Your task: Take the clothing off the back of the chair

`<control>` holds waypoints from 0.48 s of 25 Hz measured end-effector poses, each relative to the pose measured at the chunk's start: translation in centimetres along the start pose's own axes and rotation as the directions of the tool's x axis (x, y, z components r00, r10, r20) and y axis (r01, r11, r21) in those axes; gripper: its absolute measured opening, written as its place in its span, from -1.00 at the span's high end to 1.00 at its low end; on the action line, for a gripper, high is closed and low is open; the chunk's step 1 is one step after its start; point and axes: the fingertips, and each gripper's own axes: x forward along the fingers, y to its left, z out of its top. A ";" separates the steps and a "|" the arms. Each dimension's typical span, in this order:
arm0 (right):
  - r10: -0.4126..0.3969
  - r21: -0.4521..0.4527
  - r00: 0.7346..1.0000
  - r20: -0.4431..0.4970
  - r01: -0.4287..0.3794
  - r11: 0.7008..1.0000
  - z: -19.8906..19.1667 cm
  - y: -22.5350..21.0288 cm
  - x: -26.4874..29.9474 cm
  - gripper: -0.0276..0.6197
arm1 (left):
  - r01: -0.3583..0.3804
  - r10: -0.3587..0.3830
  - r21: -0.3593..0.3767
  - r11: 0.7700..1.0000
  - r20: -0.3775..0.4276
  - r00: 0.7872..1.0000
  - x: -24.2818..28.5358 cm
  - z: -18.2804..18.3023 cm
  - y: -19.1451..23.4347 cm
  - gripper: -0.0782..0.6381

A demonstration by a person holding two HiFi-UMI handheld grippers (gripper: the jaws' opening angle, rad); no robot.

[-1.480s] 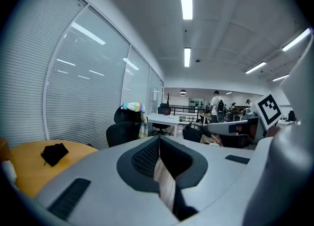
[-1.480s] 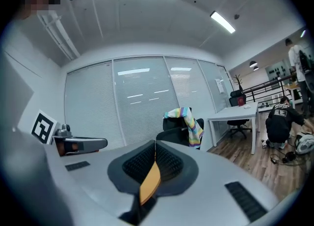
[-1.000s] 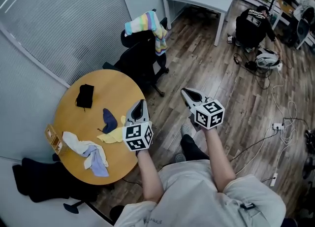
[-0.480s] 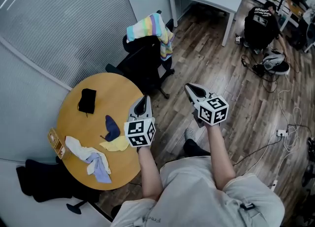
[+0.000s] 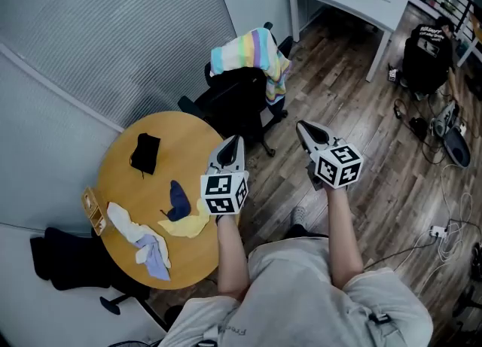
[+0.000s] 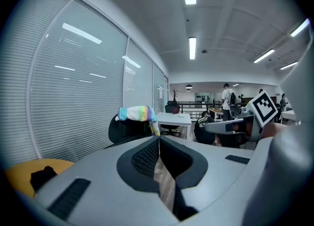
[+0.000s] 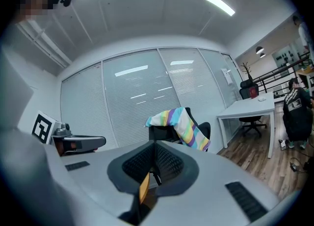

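Wood floor (image 5: 361,112); left gripper (image 5: 236,139), right gripper (image 5: 302,124) roughly level, fingers (image 6: 144,159) together, facing chair (image 5: 241,101).

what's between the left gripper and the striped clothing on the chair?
Only the black chair that the striped clothing hangs on; head view shows it.

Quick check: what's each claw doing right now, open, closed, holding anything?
Left claw: closed, holding nothing.
Right claw: closed, holding nothing.
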 end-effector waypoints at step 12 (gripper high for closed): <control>0.043 -0.124 0.997 -0.057 -0.050 0.991 1.8 -5.7 5.1 0.83 | -0.049 0.049 0.008 0.999 0.000 0.999 6.9 1.7 1.4 0.70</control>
